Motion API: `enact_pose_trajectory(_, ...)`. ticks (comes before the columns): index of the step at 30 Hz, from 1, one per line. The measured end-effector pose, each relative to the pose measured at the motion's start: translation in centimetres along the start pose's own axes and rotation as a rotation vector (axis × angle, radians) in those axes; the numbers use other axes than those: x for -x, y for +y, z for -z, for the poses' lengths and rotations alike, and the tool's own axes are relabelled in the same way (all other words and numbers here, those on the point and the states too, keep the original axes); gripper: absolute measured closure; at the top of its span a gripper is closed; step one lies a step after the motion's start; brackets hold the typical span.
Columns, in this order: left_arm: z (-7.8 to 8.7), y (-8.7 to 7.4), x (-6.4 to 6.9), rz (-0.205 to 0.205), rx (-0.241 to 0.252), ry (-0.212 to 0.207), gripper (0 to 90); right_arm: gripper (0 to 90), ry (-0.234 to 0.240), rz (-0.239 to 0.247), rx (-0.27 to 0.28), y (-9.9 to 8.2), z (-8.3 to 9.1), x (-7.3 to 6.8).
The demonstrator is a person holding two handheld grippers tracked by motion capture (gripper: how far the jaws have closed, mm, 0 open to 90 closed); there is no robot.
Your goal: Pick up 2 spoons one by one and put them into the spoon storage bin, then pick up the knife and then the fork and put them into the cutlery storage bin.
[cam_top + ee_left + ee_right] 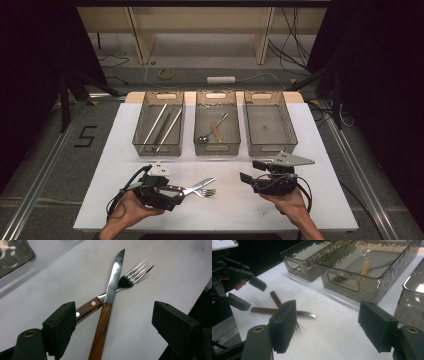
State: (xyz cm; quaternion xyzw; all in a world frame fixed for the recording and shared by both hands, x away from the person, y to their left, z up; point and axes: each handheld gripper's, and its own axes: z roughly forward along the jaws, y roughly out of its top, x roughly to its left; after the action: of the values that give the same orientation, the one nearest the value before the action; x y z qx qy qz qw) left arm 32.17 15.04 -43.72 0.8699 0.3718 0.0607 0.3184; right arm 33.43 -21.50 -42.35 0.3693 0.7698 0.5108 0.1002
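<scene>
Knife (110, 297) over fork (130, 277), crossed

White table (310, 200) — three trays (216, 129), knife (192, 188), fork (202, 192).

Lab or recording studio; white surface (310, 200) on a metal frame (45, 165), black curtains (30, 65) at both sides, loose cables (292, 37) and power strip (221, 79) on floor, taped "5" (86, 136) floor mark.

Bare worktop (235, 205) lies open along the near edge between the crossed knife (192, 188) and fork (202, 192) and the right gripper (253, 171), while three trays (217, 150) wall off the far edge.
</scene>
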Motion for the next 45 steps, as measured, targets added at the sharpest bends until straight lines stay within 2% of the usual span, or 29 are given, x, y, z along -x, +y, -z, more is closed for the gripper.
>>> enact_pose_trajectory(15, -0.9, -0.4, -0.1, -0.024, -0.129, 0.026, 25.6, 29.7, -0.008, -0.001, -0.017, -0.7, 0.5, -0.3)
enact_pose_trajectory(26, -1.9, -0.5, -0.1, -0.053, -0.219, 0.057, 36.6, 29.6, -0.001, -0.003, -0.025, -0.9, 0.5, -0.2)
enact_pose_trajectory(38, -2.1, -0.7, -0.2, -0.068, -0.244, 0.055, 49.8, 29.7, 0.003, 0.006, -0.037, -0.9, 0.4, -0.5)
enact_pose_trajectory(43, -2.6, -0.7, -0.2, -0.093, -0.287, 0.064, 54.0, 29.7, 0.002, 0.013, -0.042, -0.9, 0.3, -0.6)
enact_pose_trajectory(45, -2.7, -0.7, -0.1, -0.095, -0.286, 0.059, 55.7, 29.8, 0.003, 0.01, -0.043, -0.9, 0.3, -0.7)
